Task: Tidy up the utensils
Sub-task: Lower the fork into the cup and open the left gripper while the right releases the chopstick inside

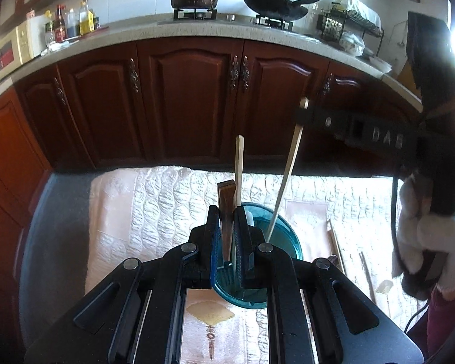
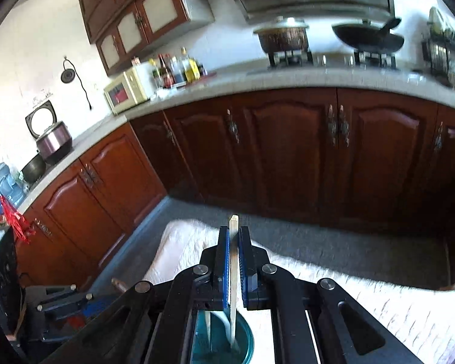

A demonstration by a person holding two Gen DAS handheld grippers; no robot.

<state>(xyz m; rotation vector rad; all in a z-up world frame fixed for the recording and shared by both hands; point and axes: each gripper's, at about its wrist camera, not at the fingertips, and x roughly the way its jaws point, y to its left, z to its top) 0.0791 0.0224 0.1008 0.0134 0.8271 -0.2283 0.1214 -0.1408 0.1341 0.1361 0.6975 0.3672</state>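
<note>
Teal plastic, see-through: the utensil cup (image 1: 283, 239) sits on a pale quilted cloth (image 1: 154, 206) over a low surface, and in the left wrist view it lies at about 5 o'clock from centre, half hidden behind the left gripper (image 1: 226, 227). Its jaws are clamped on a dark wooden handle (image 1: 226, 206) that stands nearly upright and runs down into the cup. A pale chopstick (image 1: 239, 166) rises just beside it, at 12 o'clock over the jaws; whether the pads also touch it I cannot tell. A second chopstick (image 1: 283, 182) leans out toward 1 o'clock, its top end pinched by the right gripper (image 1: 303, 115), its tip in the cup. More sticks (image 1: 336, 242) lie loose on the cloth at 4 o'clock. Right wrist view, blurred: the right gripper (image 2: 233, 261) has its jaws together on that chopstick (image 2: 233, 273), which passes down to the cup (image 2: 245, 342) at 6 o'clock. Risks, as judgement: the cup looks light and both tools lever against its rim, so a sideways pull by either hand could tip it and spill the contents. Letting go of the leaning stick too high may let it swing out over the rim. The two grippers work near each other and could knock together.
</note>
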